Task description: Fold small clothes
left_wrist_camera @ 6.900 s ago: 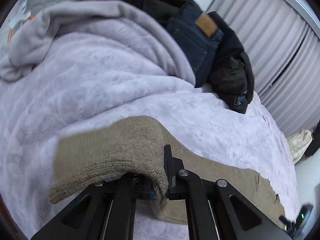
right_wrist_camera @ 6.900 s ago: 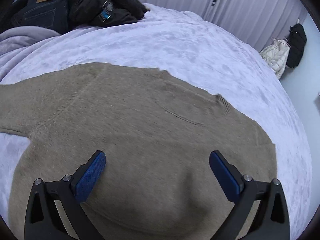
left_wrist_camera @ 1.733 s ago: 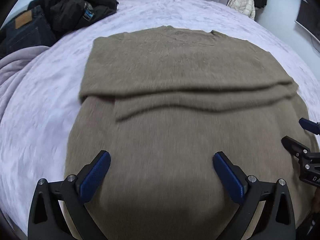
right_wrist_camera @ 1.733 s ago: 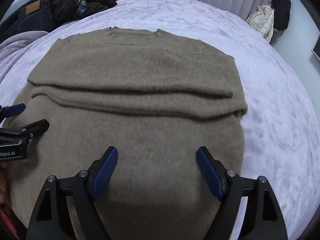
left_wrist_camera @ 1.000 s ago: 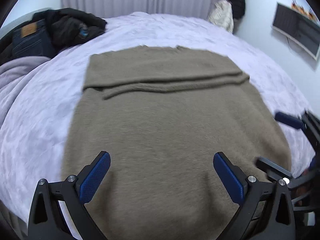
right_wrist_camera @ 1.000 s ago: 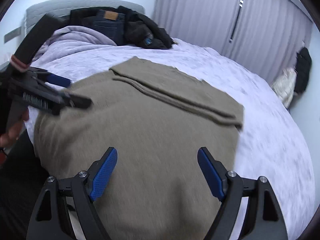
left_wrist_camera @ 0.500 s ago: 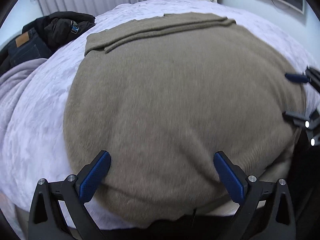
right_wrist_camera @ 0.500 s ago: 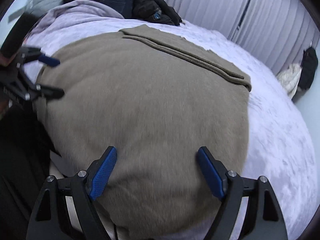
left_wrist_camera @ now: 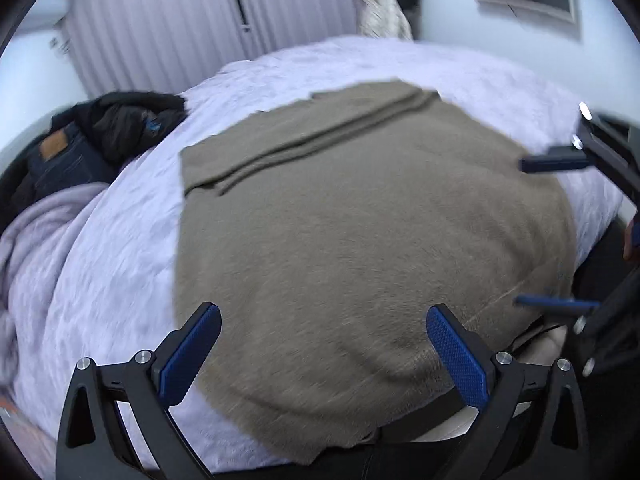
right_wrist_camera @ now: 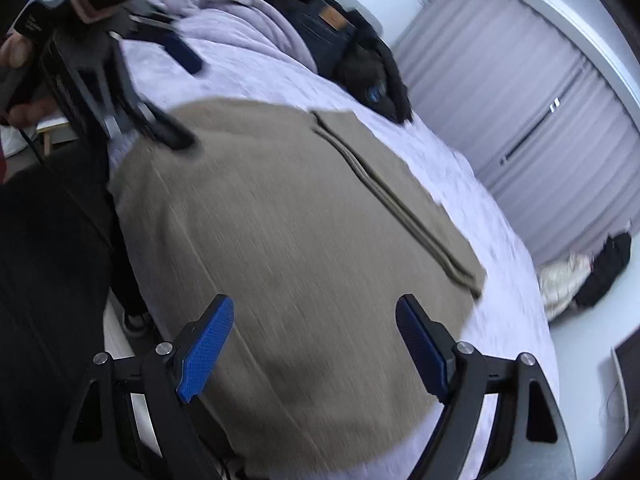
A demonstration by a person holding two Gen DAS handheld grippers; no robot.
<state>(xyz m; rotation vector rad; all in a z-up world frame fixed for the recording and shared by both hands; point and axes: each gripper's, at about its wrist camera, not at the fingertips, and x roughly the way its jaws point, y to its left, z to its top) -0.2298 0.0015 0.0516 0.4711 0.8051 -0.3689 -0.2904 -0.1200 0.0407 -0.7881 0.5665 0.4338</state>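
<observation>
Left claw (left_wrist_camera: 323, 344) now raised, right claw (right_wrist_camera: 316, 344) gaping, sweater (left_wrist_camera: 360, 220) unmoved

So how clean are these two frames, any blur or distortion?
Left wrist: the sweater and bed are smeared by motion, the left gripper stays sharp, and fisheye bends the edges. Right wrist: heavier streaking across the sweater, the right gripper is crisp. Lighting is even, with no glare.
</observation>
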